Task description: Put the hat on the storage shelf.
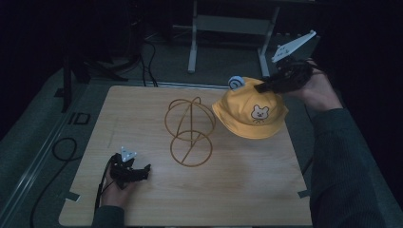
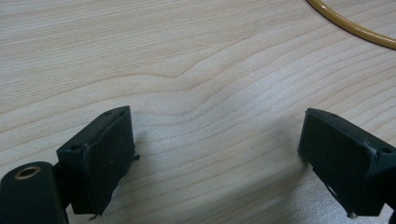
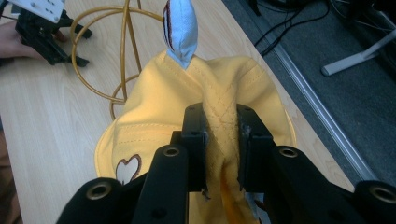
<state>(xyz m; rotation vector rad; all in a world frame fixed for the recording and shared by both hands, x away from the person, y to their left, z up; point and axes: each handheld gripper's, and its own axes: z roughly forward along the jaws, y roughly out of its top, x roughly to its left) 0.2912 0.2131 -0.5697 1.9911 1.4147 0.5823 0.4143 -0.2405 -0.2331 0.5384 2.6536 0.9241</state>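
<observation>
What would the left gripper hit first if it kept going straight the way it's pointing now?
Probably the bottom ring of the gold wire stand. The left gripper rests open on the wooden table, pointing right, with bare wood between it and the ring. Its own view shows the ring off to one side, so it might pass just by it.

Down at the lower left of the high view, the left gripper [image 1: 142, 169] sits low over the table [image 1: 247, 190], jaws spread wide, with bare board between them in its own view and just an arc of the wire stand [image 2: 355, 29] cutting the upper right corner. The wire stand [image 1: 189, 131] holds the centre of the table, and the hat [image 1: 250, 114] is just to its right, toward the far edge. Up at the upper right, the right gripper [image 1: 263, 87] comes in from behind the hat and pinches a fold of the hat's crown [image 3: 223, 135] between its jaws, the left gripper [image 3: 79, 46] far off at the upper left of that view.
</observation>
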